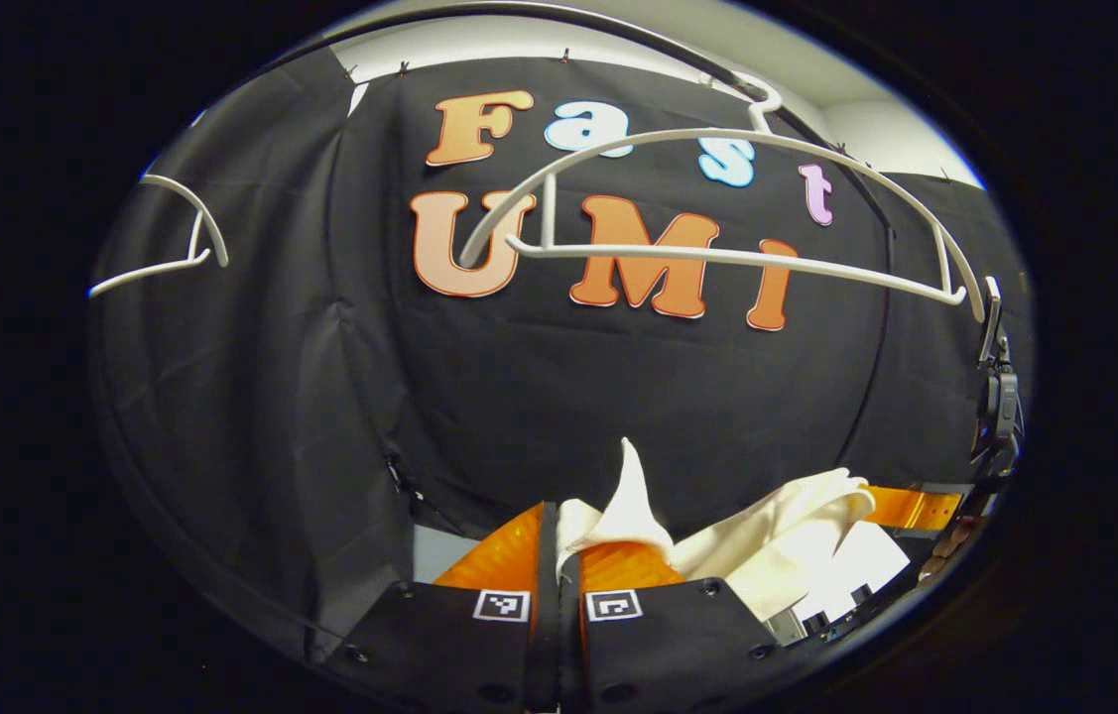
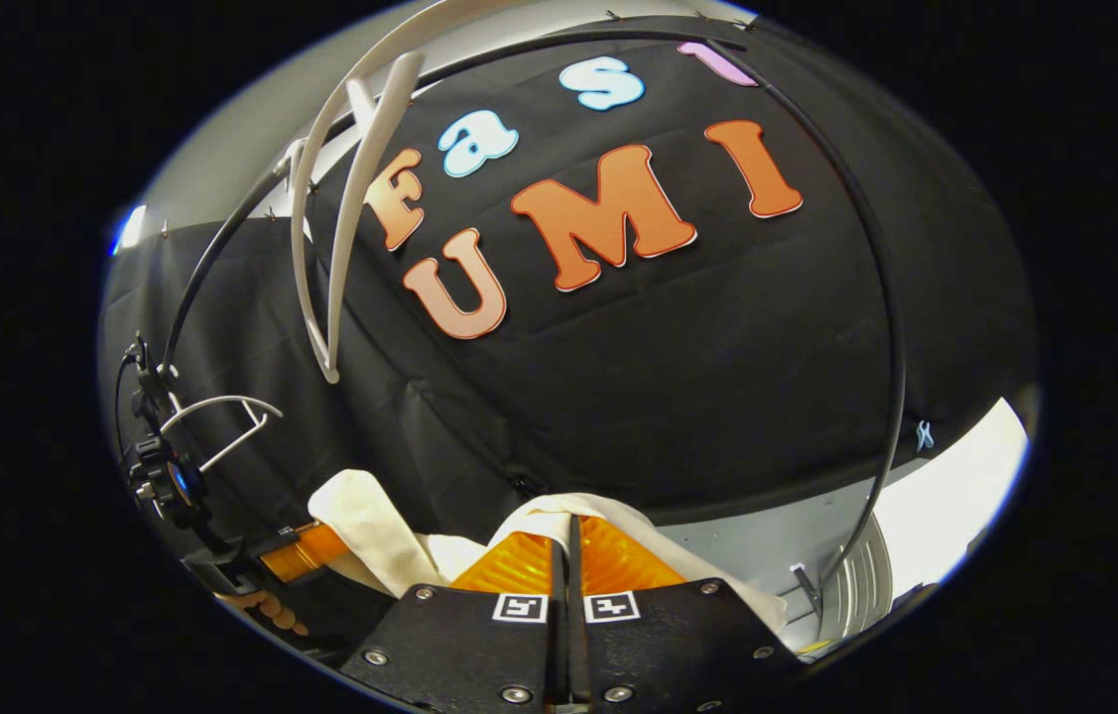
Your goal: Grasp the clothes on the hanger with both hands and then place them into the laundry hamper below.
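left gripper (image 1: 559,555): closed tight on a fold of the cream garment (image 1: 777,540), cloth poking up just past the fingertips and trailing off to the right toward the other tool. judged soft, light and limp, likely to sag and slip unless pinched deep at a bunched fold. bare white hanger (image 1: 717,253) above and ahead, a second hanger (image 1: 172,248) far to the upper left; black rail overhead, open room below it.

right gripper (image 2: 568,555): closed too, garment (image 2: 370,526) draped over the fingertips and stretching left to the far gripper (image 2: 291,550). white hanger (image 2: 340,218) up left, a curved black pole to the right, open room ahead. hamper unseen.
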The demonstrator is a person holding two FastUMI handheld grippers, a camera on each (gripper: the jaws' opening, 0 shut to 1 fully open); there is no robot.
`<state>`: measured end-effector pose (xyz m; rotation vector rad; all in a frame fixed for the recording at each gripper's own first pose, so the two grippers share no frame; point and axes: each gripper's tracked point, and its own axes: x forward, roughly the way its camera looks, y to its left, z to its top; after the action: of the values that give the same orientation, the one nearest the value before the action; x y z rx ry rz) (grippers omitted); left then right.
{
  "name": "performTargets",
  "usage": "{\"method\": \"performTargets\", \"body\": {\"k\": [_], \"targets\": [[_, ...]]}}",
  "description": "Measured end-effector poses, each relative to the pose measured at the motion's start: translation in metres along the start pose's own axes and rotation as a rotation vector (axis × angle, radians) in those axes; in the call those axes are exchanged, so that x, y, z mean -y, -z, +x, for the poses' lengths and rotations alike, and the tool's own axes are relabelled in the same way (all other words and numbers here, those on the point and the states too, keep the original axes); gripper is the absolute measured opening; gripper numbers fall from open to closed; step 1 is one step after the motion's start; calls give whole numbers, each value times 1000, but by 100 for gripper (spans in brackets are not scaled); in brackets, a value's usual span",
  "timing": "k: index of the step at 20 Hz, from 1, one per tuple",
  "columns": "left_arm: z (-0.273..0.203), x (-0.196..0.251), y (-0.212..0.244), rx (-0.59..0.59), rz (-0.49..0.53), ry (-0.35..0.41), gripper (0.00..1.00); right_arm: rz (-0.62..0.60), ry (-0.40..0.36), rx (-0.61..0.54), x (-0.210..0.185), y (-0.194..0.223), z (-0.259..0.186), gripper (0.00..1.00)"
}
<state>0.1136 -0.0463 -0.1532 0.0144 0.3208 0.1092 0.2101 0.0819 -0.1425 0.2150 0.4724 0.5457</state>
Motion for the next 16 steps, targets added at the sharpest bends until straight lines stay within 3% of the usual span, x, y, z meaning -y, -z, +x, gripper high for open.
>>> {"method": "performTargets", "body": {"k": [11,16], "targets": [[21,8,58,-140,-14,52,7,-55,27,-85,-26,68,35,0],[36,-5,107,-292,-56,46,7,-102,121,-165,-4,112,51,0]]}}
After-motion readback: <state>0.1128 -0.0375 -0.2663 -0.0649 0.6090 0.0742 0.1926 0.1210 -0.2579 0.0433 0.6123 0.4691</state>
